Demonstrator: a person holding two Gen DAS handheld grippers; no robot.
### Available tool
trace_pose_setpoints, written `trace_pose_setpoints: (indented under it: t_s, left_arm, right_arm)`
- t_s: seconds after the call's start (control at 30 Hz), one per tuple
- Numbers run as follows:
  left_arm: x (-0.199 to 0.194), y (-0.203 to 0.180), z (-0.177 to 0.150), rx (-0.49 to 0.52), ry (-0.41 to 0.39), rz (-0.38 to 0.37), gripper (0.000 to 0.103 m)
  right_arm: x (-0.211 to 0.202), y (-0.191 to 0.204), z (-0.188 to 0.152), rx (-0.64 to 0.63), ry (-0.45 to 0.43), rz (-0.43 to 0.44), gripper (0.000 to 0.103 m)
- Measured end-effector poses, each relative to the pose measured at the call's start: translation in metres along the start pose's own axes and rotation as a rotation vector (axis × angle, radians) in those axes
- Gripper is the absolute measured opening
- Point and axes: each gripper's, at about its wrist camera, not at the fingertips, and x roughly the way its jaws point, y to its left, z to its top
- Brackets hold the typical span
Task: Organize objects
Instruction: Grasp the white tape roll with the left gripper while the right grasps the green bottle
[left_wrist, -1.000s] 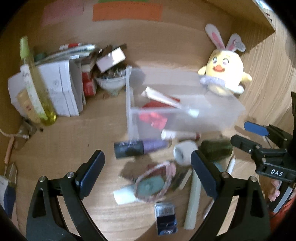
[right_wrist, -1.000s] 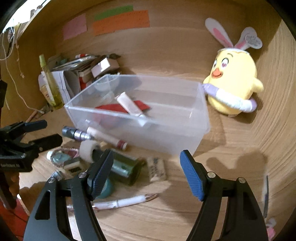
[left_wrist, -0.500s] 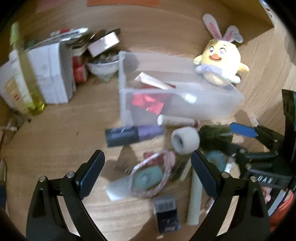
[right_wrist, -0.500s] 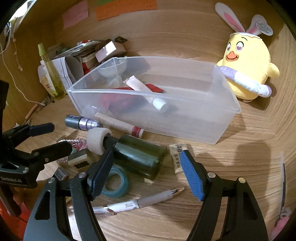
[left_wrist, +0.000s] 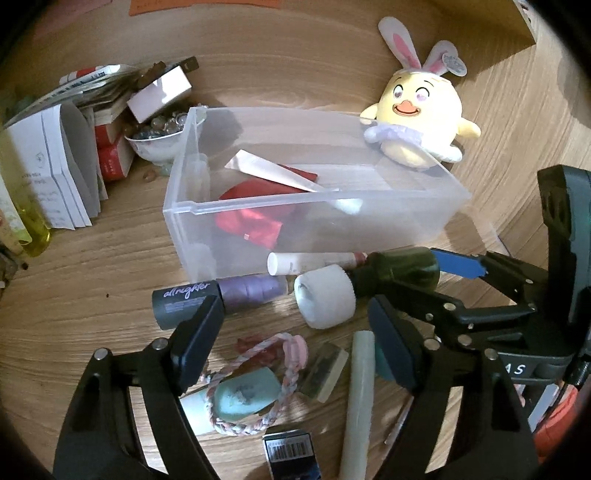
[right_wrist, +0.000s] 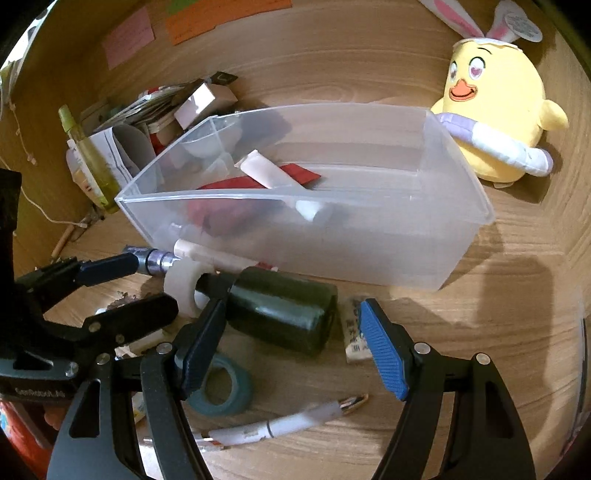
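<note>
A clear plastic bin (left_wrist: 258, 240) (right_wrist: 388, 254) sits mid-desk, holding a white tube (right_wrist: 273, 173) and red packets (left_wrist: 255, 225). In front of it lie a dark green bottle (right_wrist: 284, 314) (left_wrist: 402, 269), a white tape roll (left_wrist: 325, 295), a purple-grey tube (left_wrist: 221, 299), a teal tape ring (right_wrist: 221, 387), a pen (right_wrist: 280, 424) and a braided band (left_wrist: 251, 384). My right gripper (right_wrist: 291, 350) is open, its jaws either side of the green bottle's near end. My left gripper (left_wrist: 295, 343) is open above the band and white roll.
A yellow plush chick (left_wrist: 421, 118) (right_wrist: 495, 122) stands at the bin's far right corner. Papers, boxes, a bowl of beads (left_wrist: 159, 136) and a yellow-green bottle (right_wrist: 88, 158) crowd the back left. A wooden wall runs behind and to the right.
Both grippers have moved forward and down toward the clutter. The right gripper's open jaws have come around the green bottle's near end. Both stay open.
</note>
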Motion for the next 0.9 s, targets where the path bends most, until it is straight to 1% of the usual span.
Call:
trace_pose_setpoints:
  t_s: [0.13, 0.17, 0.2, 0.23, 0.33, 0.4, 0.5, 0.57, 0.63, 0.67, 0.77, 0.8, 0.83, 0.9]
  left_arm:
    - [0.0, 0.0, -0.002, 0.006, -0.009, 0.017, 0.08]
    - [-0.001, 0.001, -0.002, 0.004, -0.009, 0.015, 0.08]
    - [0.0, 0.001, -0.002, 0.004, -0.009, 0.014, 0.078]
    - [0.0, 0.0, -0.002, 0.006, -0.007, 0.015, 0.076]
    - [0.003, -0.003, -0.001, 0.018, -0.004, 0.013, 0.072]
    - [0.005, -0.006, 0.0, 0.02, 0.001, 0.009, 0.07]
    - [0.009, -0.009, 0.001, 0.02, 0.009, 0.007, 0.066]
    - [0.012, -0.011, 0.002, 0.02, 0.013, 0.006, 0.062]
    - [0.016, -0.014, 0.004, 0.019, 0.02, 0.003, 0.055]
    - [0.018, -0.016, 0.004, 0.02, 0.025, 0.003, 0.053]
    - [0.023, -0.02, 0.005, 0.019, 0.031, 0.019, 0.045]
    - [0.024, -0.021, 0.005, 0.014, 0.033, 0.019, 0.04]
    - [0.025, -0.021, 0.006, 0.01, 0.036, 0.017, 0.033]
    - [0.027, -0.022, 0.006, 0.004, 0.04, 0.017, 0.024]
  right_arm:
    - [0.005, 0.0, 0.004, -0.011, -0.001, 0.008, 0.07]
    - [0.006, 0.0, 0.004, -0.017, -0.003, 0.01, 0.068]
    - [0.005, 0.001, 0.004, -0.021, -0.007, 0.019, 0.061]
    - [0.004, 0.001, 0.004, -0.025, -0.005, 0.035, 0.06]
    - [-0.001, 0.002, 0.002, -0.037, -0.018, 0.017, 0.059]
    - [-0.006, -0.001, 0.0, -0.032, -0.03, 0.015, 0.055]
    - [-0.017, -0.005, -0.005, -0.032, -0.051, -0.009, 0.055]
    - [-0.025, -0.01, -0.007, -0.029, -0.061, -0.011, 0.055]
    - [-0.031, -0.014, -0.008, -0.024, -0.074, -0.018, 0.055]
    - [-0.034, -0.016, -0.008, -0.025, -0.081, -0.028, 0.055]
    - [-0.042, -0.021, -0.01, -0.016, -0.097, -0.042, 0.055]
    - [-0.044, -0.023, -0.01, -0.011, -0.102, -0.042, 0.055]
    - [-0.046, -0.025, -0.011, -0.008, -0.105, -0.041, 0.055]
    - [-0.049, -0.028, -0.012, -0.004, -0.112, -0.045, 0.055]
